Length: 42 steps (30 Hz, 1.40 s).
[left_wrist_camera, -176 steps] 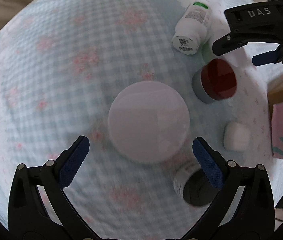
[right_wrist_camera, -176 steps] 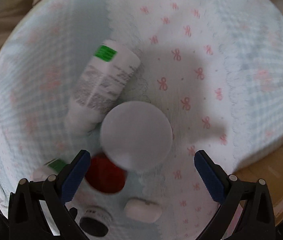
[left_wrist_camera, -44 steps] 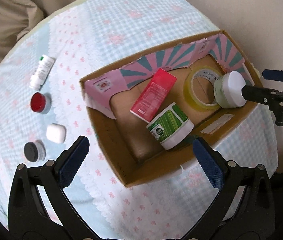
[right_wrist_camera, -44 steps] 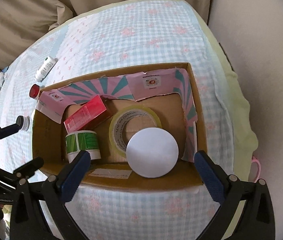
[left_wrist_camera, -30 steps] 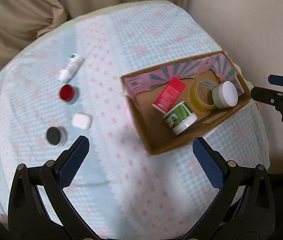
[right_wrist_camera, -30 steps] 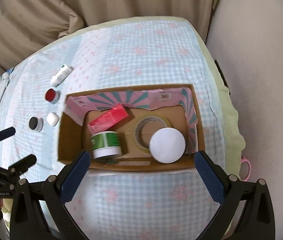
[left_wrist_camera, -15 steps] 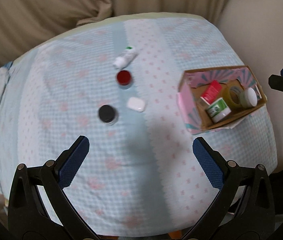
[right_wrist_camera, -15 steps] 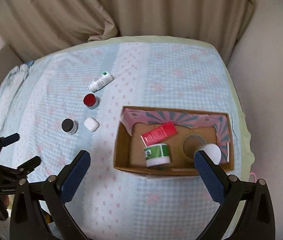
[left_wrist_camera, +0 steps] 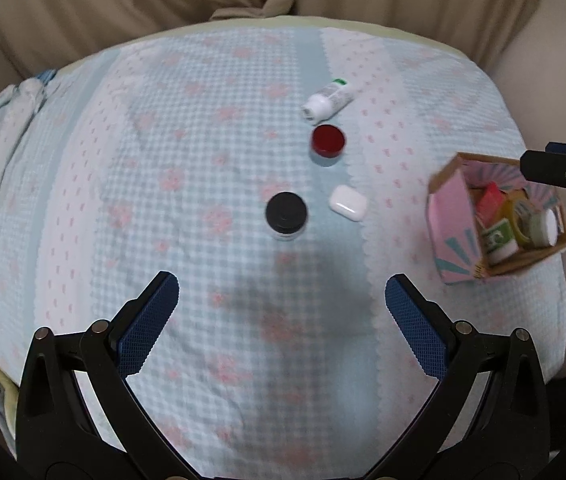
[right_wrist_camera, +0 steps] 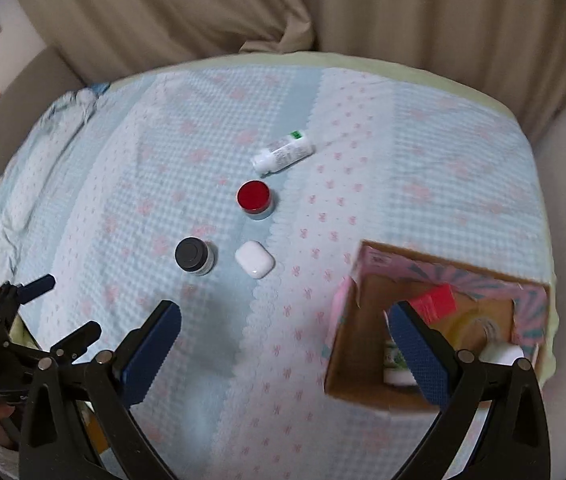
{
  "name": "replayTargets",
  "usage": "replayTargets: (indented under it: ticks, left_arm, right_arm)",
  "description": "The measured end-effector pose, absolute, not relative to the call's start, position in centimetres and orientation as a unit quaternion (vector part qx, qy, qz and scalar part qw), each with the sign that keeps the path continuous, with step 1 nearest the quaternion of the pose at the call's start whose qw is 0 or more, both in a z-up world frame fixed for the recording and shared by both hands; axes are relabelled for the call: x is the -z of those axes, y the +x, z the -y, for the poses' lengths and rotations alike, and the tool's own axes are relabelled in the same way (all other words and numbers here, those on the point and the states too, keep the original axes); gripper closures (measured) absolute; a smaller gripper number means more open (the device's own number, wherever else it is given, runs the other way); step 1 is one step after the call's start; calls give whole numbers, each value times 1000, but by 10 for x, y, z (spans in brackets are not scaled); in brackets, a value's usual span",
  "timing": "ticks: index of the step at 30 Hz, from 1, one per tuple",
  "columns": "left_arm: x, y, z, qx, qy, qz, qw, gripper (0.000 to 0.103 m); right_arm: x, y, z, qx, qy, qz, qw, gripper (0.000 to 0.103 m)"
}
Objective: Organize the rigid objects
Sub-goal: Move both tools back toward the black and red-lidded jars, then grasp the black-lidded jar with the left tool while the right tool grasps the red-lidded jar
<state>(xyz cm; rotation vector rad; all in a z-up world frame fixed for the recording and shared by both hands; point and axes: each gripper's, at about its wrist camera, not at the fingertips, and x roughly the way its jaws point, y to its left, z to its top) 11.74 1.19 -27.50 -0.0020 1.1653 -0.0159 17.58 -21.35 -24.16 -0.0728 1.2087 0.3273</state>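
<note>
A black-lidded jar (left_wrist_camera: pixel 286 213), a white earbud case (left_wrist_camera: pixel 348 203), a red-lidded jar (left_wrist_camera: pixel 327 140) and a white bottle (left_wrist_camera: pixel 327 100) lying on its side rest on the blue bedspread. They also show in the right wrist view: black jar (right_wrist_camera: pixel 194 256), case (right_wrist_camera: pixel 254 259), red jar (right_wrist_camera: pixel 255 197), bottle (right_wrist_camera: pixel 283 152). A cardboard box (left_wrist_camera: pixel 451 216) at the right holds a red box (left_wrist_camera: pixel 490 202), a tape roll (left_wrist_camera: pixel 519 216), a green-labelled jar and a white-lidded jar (left_wrist_camera: pixel 543 228). My left gripper (left_wrist_camera: pixel 282 307) is open and empty, high above the bed. My right gripper (right_wrist_camera: pixel 283 338) is open and empty beside the box (right_wrist_camera: pixel 363 332).
Beige curtains (right_wrist_camera: pixel 243 8) hang behind the bed. A pale wall (left_wrist_camera: pixel 555 40) stands at the right. The bed's edge runs just right of the box. My right gripper's tip (left_wrist_camera: pixel 563 168) shows in the left wrist view above the box.
Both grippers have pulled far back and up from the box, both empty. The left view has swung left toward the loose items on the bedspread. The white-lidded jar stays in the box.
</note>
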Motion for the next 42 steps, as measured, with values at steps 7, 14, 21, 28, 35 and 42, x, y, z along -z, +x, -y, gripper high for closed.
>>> replayTargets:
  ticks: [7, 14, 21, 28, 35, 42]
  left_arm:
    - [331, 150, -13, 3, -9, -568, 823, 0]
    - [393, 189, -5, -14, 0, -585, 811, 0]
    - [437, 217, -2, -32, -13, -594, 804, 5]
    - [466, 229, 6, -38, -22, -601, 798, 14]
    - [475, 235, 11, -39, -24, -594, 804, 23]
    - [472, 239, 16, -26, -13, -583, 812, 48]
  right_arm:
    - [296, 225, 171, -185, -92, -586, 783, 0]
    - [349, 278, 140, -210, -133, -605, 756, 0]
    - [398, 321, 117, -234, -162, -620, 731, 0]
    - [438, 348, 90, -262, -179, -639, 701, 3]
    - [462, 360, 73, -269, -199, -647, 686, 17]
    - [471, 374, 67, -264, -197, -655, 680, 50]
